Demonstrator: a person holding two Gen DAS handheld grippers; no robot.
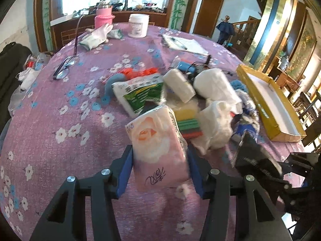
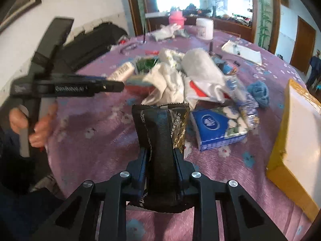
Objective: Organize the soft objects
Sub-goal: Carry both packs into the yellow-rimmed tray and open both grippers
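Both hands loaded, pick step done. Left gripper (image 1: 160, 168) jaws clamped on pink tissue pack (image 1: 158, 146), lifted off purple tablecloth (image 1: 70, 120). Right gripper (image 2: 160, 166) jaws narrow, pinching black packet (image 2: 161, 140). Next, my guess: carry both over to yellow box (image 2: 280, 140) at right, drop in without snagging soft pile (image 2: 180, 76).

The left hand-held gripper (image 1: 160, 168) was black, with blue pads on its fingers (image 1: 125, 172) and silver round screws at the linkage joints. The right hand-held gripper (image 2: 160, 160) matched it: black angular arms, silver screws. White lettering ran along the left one's body, too blurred to read.
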